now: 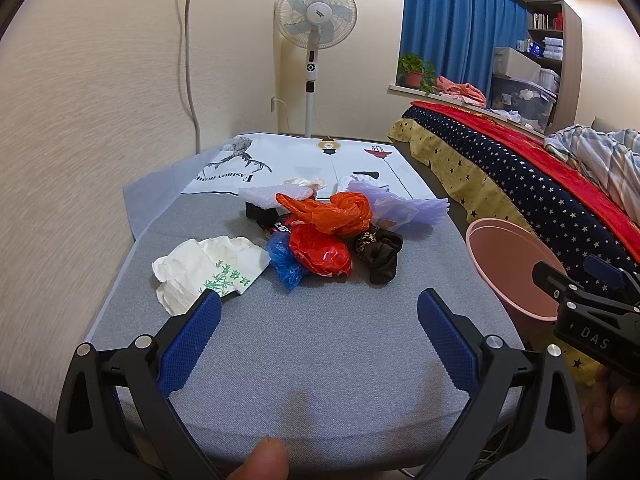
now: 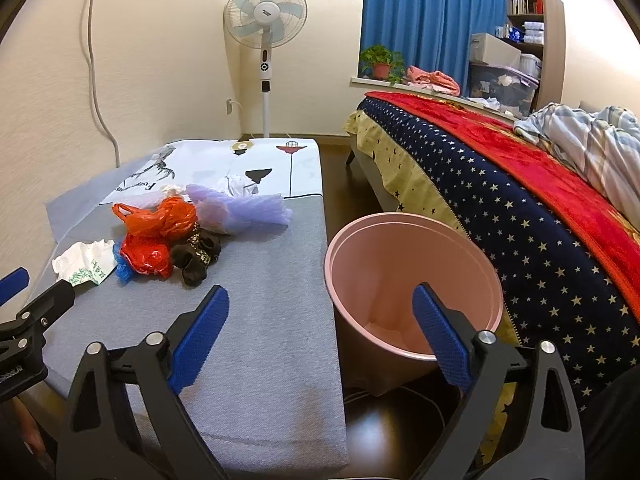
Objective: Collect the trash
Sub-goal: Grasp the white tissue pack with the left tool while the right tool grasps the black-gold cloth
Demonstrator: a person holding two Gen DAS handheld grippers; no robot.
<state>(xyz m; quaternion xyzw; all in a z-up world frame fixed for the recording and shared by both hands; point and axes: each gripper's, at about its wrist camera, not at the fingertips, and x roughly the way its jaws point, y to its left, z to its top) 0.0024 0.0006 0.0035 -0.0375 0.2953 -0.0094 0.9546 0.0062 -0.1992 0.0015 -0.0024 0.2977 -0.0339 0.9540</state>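
Trash pile (image 1: 320,232) sits mid-frame on the grey table (image 1: 304,344): orange bag (image 1: 336,210), red bag (image 1: 320,254), blue scrap, dark cloth wad, lilac wrap behind, white crumpled paper (image 1: 204,270) at the pile's left. Pink bin (image 2: 412,284) stands off the table's right edge, against the bed (image 2: 520,208); a pale scrap lies inside. Left gripper (image 1: 320,312) hovers short of the pile, fingers apart, nothing between. Right gripper (image 2: 320,312) likewise wide and empty, near the bin rim. Judged: between pickups. Next: advance onto 1 piece, close, carry right to bin.
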